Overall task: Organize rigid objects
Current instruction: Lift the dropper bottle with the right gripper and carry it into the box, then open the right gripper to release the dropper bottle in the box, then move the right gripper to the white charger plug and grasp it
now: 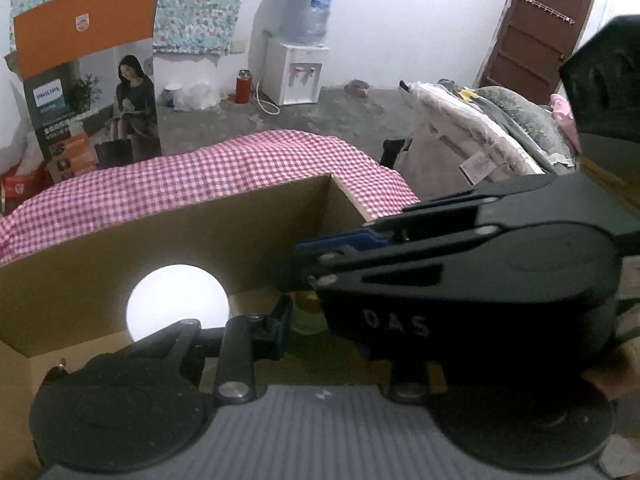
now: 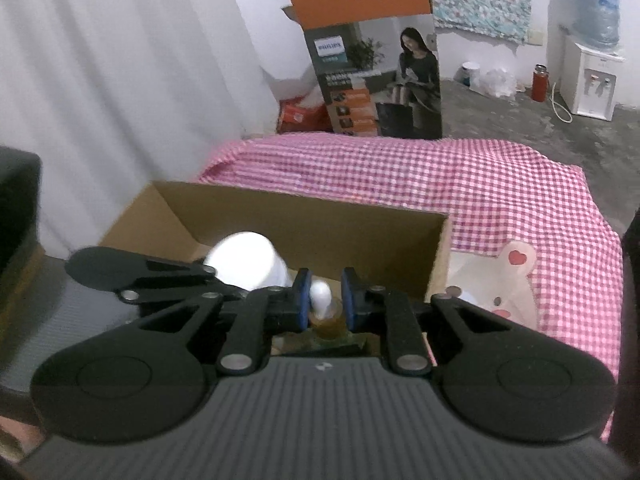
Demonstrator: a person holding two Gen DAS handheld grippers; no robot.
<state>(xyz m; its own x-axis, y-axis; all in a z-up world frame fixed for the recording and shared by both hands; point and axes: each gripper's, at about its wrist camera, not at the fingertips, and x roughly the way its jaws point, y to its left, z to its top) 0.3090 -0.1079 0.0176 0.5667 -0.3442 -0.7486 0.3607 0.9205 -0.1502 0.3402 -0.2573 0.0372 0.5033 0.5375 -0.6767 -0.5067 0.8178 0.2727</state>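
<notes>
Clamped upright between the blue pads of the right gripper (image 2: 325, 300), a small amber glass bottle with a white cap (image 2: 325, 312), just above the open brown cardboard box (image 2: 304, 216), ready to lower; left gripper (image 1: 296, 312) alongside, closed on something hidden.

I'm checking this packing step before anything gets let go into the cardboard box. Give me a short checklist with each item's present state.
1. Right gripper closed on the small bottle: ok, blue pads sit on either side of its white cap.
2. Bottle over the cardboard box: ok, it hangs above the open top.
3. White cup clear of the drop spot: cannot tell, it lies close beside the bottle.
4. Left gripper empty: cannot tell, the right gripper blocks the view.
5. Two grippers apart: not ok, they crowd together over the box.
</notes>
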